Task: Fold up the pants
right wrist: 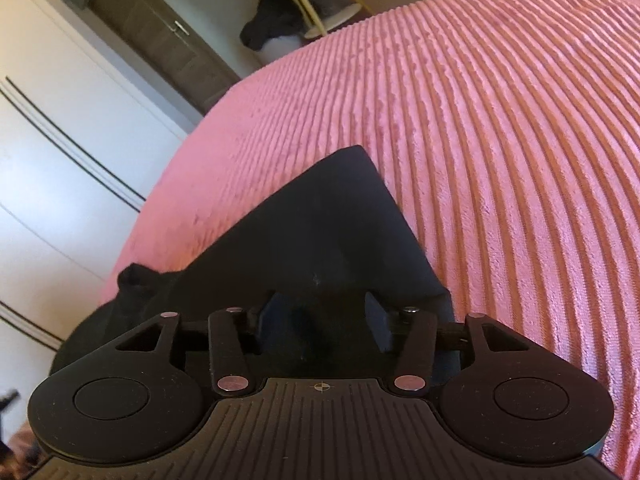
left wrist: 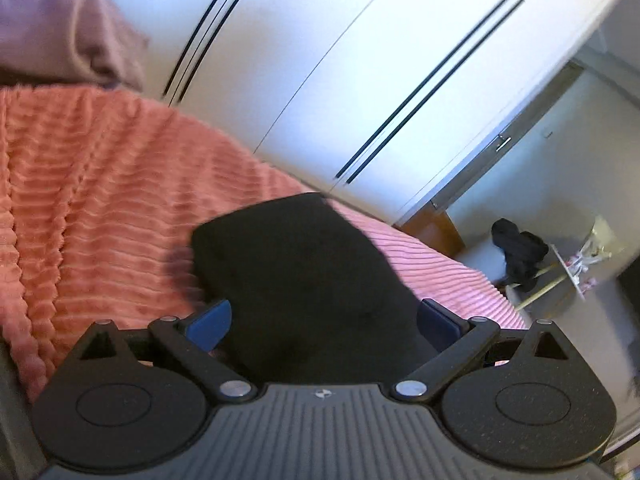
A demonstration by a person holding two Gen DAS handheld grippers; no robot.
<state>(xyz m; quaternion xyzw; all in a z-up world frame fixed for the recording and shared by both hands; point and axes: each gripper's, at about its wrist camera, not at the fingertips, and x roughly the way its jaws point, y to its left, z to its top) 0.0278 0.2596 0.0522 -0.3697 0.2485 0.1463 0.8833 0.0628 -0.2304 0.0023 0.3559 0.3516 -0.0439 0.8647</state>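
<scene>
Soft daylight; left view motion-blurred; fisheye bends edges; right sharper.

1 pair of black pants (left wrist: 304,264) lies on 1 pink ribbed bedspread (left wrist: 100,200). 2 grippers show, the left gripper (left wrist: 324,320) and the right gripper (right wrist: 324,322), each with 2 blue fingers (left wrist: 210,322). 1 mauve pillow (left wrist: 60,24), 1 door (right wrist: 160,44), 1 dark garment heap (left wrist: 520,256).

Black pants (left wrist: 304,264) on pink ribbed bedspread (right wrist: 500,140).
</scene>
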